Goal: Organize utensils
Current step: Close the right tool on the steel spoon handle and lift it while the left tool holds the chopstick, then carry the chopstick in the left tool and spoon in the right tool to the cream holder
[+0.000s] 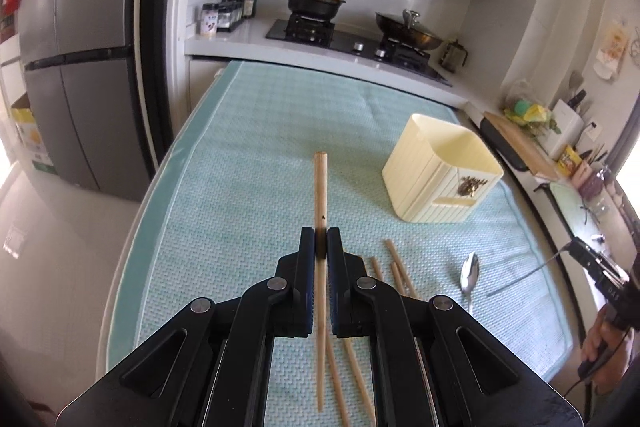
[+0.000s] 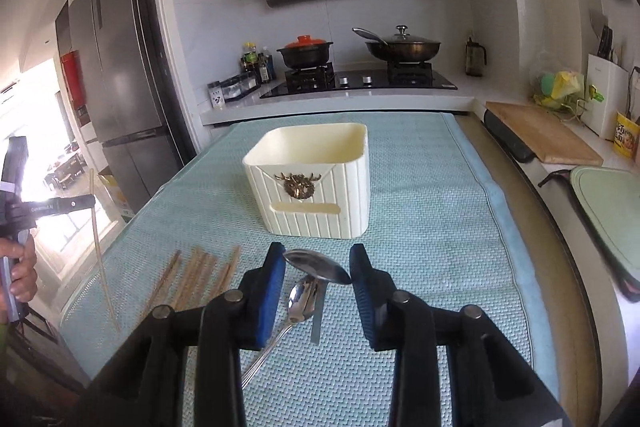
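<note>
1. While you hold both grippers above the desk, your left gripper [image 1: 320, 239] has its jaws closed on one chopstick [image 1: 320, 183].
2. That chopstick runs straight ahead between the jaws. Its blunt end is out front and its other end trails back under the gripper, clear of the mat [image 2: 420, 227].
3. Your right gripper [image 2: 317, 253] has its jaws clamped across the bowl of a spoon [image 2: 320, 269]. The bowl spans pad to pad and its handle hangs down below.
4. A second spoon [image 2: 300, 301] lies flat on the mat right under the held one, handle toward you.
5. Loose chopsticks [image 2: 200, 275] lie in a rough bunch on the mat, left of the right gripper and beneath the left one.
6. The cream box [image 2: 316, 187] stands upright on the mat, ahead of the right gripper and ahead-right of the left one. What shows of its inside is bare.
7. Both held utensils are well short of the box, apart from each other.
</note>
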Motion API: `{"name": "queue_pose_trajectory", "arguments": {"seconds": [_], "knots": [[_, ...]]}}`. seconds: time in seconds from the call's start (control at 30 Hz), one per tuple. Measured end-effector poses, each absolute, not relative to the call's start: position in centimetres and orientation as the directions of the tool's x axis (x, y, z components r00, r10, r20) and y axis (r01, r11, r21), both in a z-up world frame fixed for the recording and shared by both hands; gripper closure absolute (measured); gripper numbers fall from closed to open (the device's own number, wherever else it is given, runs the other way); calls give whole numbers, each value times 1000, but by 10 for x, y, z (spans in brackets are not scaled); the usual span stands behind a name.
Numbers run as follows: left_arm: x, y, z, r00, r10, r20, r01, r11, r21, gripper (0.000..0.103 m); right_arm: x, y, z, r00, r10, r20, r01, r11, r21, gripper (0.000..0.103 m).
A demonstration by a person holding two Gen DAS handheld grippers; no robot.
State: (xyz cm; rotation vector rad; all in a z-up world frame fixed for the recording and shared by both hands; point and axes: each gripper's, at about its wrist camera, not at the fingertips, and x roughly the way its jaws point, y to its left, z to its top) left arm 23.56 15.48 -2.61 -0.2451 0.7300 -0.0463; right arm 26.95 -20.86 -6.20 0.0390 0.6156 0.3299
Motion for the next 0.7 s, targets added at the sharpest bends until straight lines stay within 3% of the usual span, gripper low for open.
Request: {"name": "queue_pose_trajectory", "arguments": {"seconds": [0.03,0.1,0.27,0.37,0.47,0.53,0.6,0.7], "knots": [[235,155,-24,750,-130,-649,-39,970,-239,99,269,-208,-61,771,313,-555,-292,948,129,74],[236,154,-23,755,-131,-643,-35,970,-239,99,273,-208,-62,769,314,-557,-292,947,131,90],[241,155,-27,751,-132,-647,-40,969,-245,99,286,-215,-75,748,311,-587,-281,949,145,98],[239,156,-31,749,-131,-649,-46,968,-248,99,288,-224,-79,737,296,-608,-259,954,151,98],[238,157,-35,746,-125,-654,-51,969,-243,99,285,-239,-85,711,316,-628,-225,949,221,96],[238,159,-38,741,-126,-660,-55,967,-247,99,282,-249,-93,686,330,-648,-206,943,262,90],[238,160,-42,736,-127,-665,-58,967,-249,99,277,-253,-105,655,339,-675,-202,940,276,69],[239,159,-46,731,-130,-670,-57,966,-250,99,261,-241,-128,575,391,-718,-268,920,286,62]]}}
